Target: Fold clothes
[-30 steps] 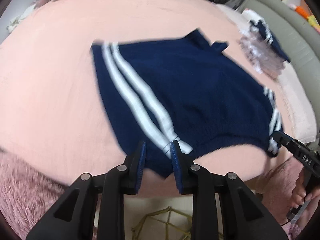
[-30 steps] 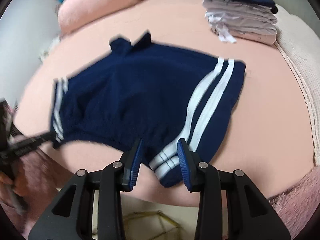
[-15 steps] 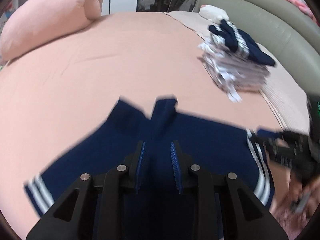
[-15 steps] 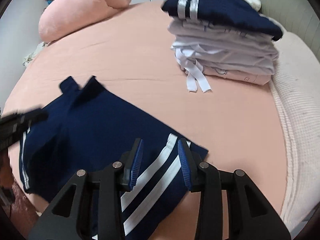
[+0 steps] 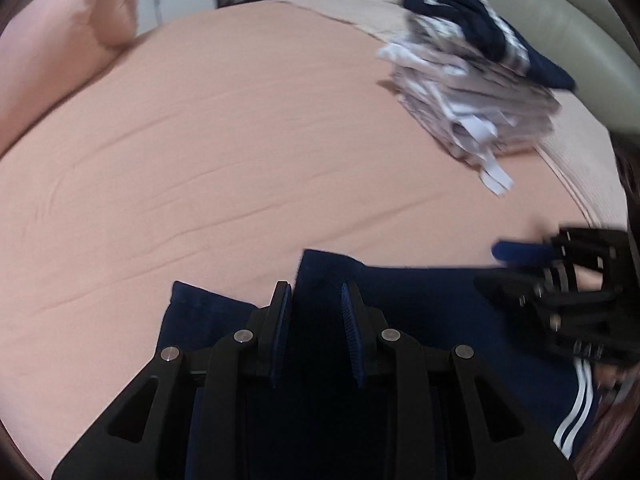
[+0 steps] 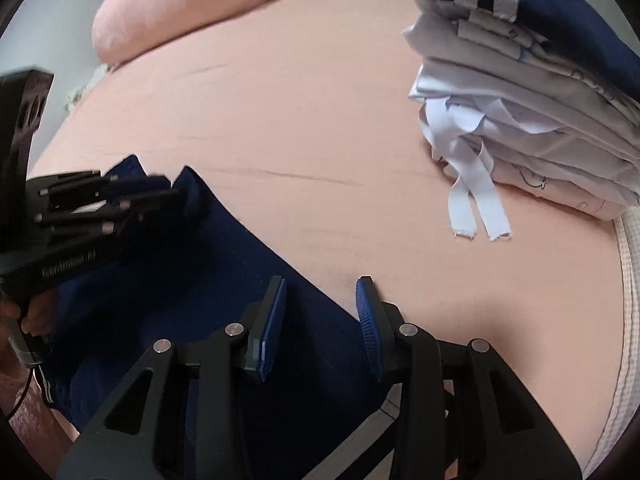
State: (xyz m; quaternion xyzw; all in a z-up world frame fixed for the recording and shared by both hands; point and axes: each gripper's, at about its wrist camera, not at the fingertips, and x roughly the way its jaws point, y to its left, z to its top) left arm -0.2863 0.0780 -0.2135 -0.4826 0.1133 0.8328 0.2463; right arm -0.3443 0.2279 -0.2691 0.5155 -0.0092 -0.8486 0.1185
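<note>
Two grippers work over one pair of navy shorts that lies flat on the near part of the pink bed. In the left wrist view, our left gripper hovers low above the shorts with its fingers apart and nothing between them. Just past the fingertips we see the two dark leg ends, with a narrow notch of pink sheet between them; both point toward the far side of the bed. White side stripes show at the near right edge of the cloth. Our right gripper enters from the right, blurred, its blue-padded fingers at the right edge of the shorts; we cannot tell from here whether it touches.

In the right wrist view, the right gripper also has its fingers apart, straddling the right edge of the shorts, which runs diagonally from near right to far left. The long axis of the garment seems to run left to right across the bed. A stack of folded clothes, white with a navy striped piece on top, sits far right, well apart from the shorts. A pink pillow lies at the far left.
</note>
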